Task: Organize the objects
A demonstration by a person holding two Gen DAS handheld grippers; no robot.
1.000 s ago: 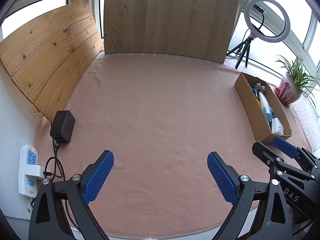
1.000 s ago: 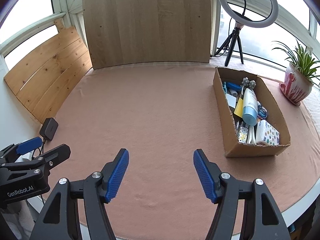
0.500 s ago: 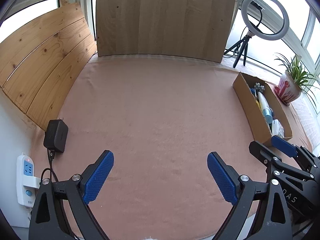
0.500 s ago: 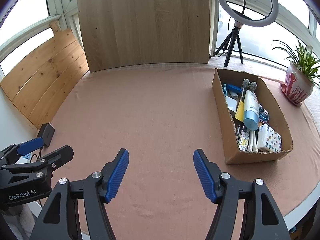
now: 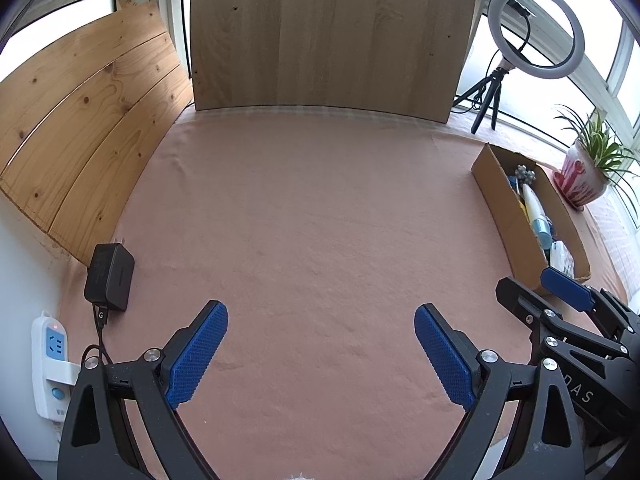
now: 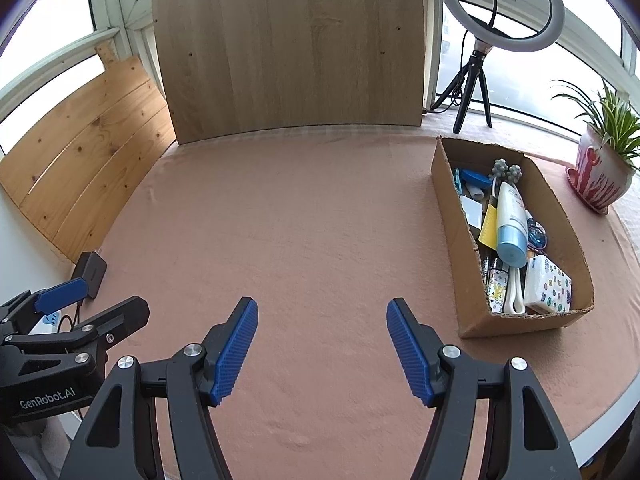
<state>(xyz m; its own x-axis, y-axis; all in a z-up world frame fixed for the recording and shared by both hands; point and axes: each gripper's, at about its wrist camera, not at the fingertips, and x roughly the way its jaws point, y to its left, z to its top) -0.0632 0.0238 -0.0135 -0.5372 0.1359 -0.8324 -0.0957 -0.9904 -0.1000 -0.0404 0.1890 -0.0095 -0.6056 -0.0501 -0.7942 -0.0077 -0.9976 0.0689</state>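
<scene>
So the stuff to organize is all sitting in the cardboard box [image 6: 516, 312] on the right side of the worktop [image 6: 320, 220], w/ the box's long side running front to back. Inside, packed pretty tight: a white tube w/ a blue cap [image 6: 510, 220] lying lengthwise, a patterned tissue pack [image 6: 548, 286] at the near end, a blue dish-shaped thing [image 6: 474, 178] and a grey knobby thing [image 6: 506, 170] at the far end, plus pens etc. along the left wall that I can't really make out. Nothing loose on the pink cloth around it.

That fits 2 readings imo: either everything's already been gathered into the box, or the box is the pile waiting to be sorted out onto the cloth. Can't call it from this.

Right gripper [image 6: 322, 346] hangs over the bare cloth, left of the box's near end, fingers spread wide, nothing between them. Left gripper [image 5: 322, 350] is the same deal, fingers wide apart and empty, off to the left nearer the worktop's edge. Both sit low and level, side by side, more like a neutral pose than a reach.

Outer stuff: a black charger [image 5: 110, 278] and white power strip [image 5: 50, 364] at the left edge, a wood board [image 6: 288, 48] propped at the back, ring light [image 6: 500, 4] and potted plant [image 6: 604, 160] beyond the box, prob out of the way on purpose.
</scene>
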